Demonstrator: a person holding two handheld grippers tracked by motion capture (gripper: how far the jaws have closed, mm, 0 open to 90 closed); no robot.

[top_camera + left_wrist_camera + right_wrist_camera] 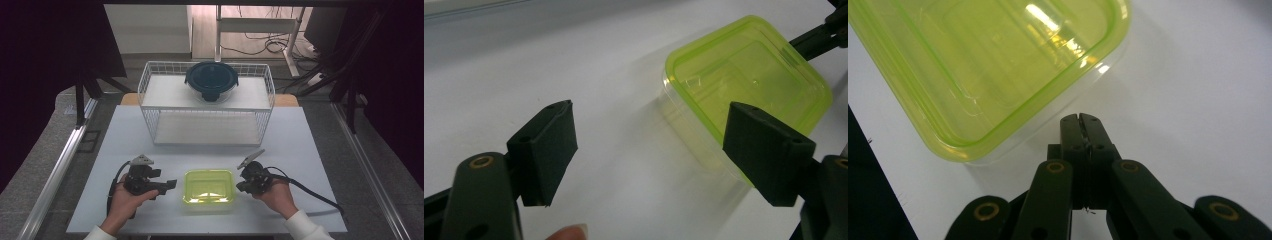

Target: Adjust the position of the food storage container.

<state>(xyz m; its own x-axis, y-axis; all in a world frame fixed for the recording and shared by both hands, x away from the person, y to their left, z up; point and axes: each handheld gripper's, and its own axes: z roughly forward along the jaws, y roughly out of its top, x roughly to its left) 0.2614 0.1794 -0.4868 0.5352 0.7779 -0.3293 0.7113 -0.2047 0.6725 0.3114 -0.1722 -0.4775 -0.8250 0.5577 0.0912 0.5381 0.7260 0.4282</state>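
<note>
We see the left tongs (170, 184) near the bench's (310, 150) front edge, jaws spread wide, holding nothing, just left of the clear rectangular plastic container with a yellow-green lid (209, 191). In the left gripper view these tongs (649, 145) point at the container (749, 75), one jaw in front of its near corner. The right tongs (240, 187) sit just right of the container; in the right gripper view those tongs (1081, 122) are pressed fully together, empty, just beside the container's (988, 65) edge, contact unclear. Farther back we note a white wire rack (150, 107) carrying a round glass bowl with a dark blue lid (211, 80) on its top shelf.
</note>
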